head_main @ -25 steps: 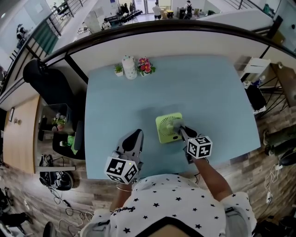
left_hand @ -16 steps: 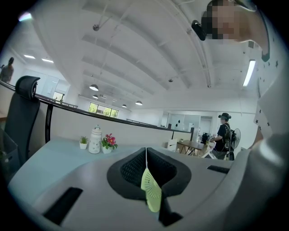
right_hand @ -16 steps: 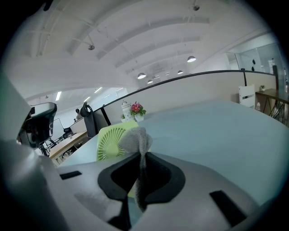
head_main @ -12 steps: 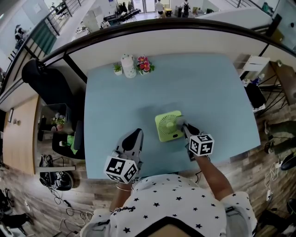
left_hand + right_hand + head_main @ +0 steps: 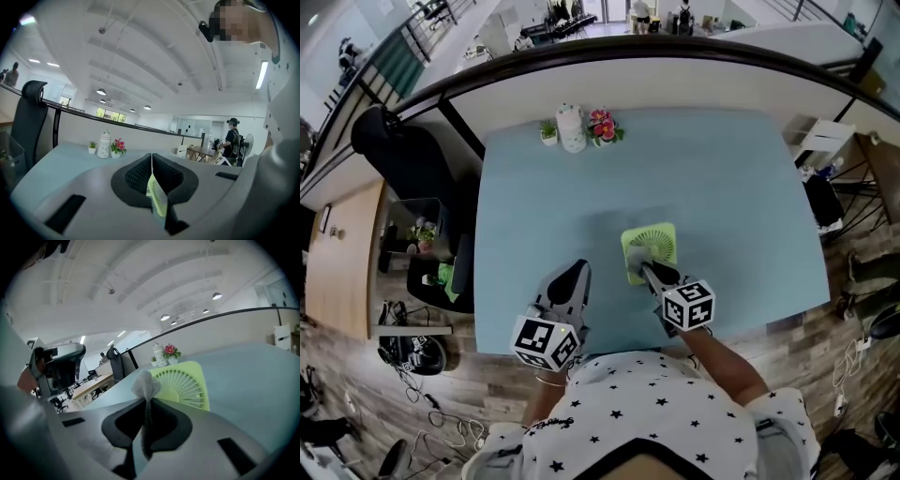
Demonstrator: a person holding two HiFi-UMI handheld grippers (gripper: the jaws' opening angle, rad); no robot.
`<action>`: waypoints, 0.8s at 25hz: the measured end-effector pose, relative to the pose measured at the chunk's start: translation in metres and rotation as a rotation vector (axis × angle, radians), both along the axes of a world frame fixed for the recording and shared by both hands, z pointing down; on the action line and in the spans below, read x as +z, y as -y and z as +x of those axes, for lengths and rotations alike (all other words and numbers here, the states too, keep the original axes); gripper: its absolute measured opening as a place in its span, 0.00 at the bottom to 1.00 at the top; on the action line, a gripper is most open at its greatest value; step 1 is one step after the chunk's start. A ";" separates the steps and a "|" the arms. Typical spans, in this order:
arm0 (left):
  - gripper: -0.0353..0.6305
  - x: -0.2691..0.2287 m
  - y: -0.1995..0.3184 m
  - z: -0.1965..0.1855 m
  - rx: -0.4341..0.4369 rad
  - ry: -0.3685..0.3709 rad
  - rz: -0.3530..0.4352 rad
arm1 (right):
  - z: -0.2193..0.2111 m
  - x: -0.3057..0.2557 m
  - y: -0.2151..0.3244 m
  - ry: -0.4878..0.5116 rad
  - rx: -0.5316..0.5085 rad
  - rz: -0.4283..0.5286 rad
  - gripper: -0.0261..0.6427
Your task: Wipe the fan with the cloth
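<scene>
Our right gripper [image 5: 641, 269] clamped on the grey cloth [image 5: 144, 383], cloth against the green fan [image 5: 657, 241] on the table [image 5: 727, 183], our left gripper [image 5: 151, 161] closed on a pale green strip [image 5: 157, 197], far edge: white jar [image 5: 572, 129], potted pink flowers [image 5: 603, 124], potted plant [image 5: 548, 131].

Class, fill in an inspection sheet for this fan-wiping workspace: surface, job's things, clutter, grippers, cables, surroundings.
Surface: light blue table.
Job's things: green fan near the table's front edge; grey cloth at the fan's near left edge.
Clutter: white jar, small plant and pink flowers grouped at the far edge.
Grippers: right gripper shut on the grey cloth; left gripper shut on a thin pale green strip, off to the fan's left.
Cables: loose cables on the floor left of the table.
Surroundings: black chair; curved black railing behind the table.
</scene>
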State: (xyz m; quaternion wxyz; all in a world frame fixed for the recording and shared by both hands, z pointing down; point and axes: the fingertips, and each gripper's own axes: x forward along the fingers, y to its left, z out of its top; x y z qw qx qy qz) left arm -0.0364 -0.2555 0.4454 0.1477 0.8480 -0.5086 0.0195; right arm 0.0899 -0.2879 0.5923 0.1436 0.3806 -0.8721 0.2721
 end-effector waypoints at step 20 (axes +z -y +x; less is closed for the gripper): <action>0.10 0.005 0.001 -0.007 -0.026 0.002 -0.013 | -0.012 0.048 -0.019 -0.081 -0.071 -0.096 0.08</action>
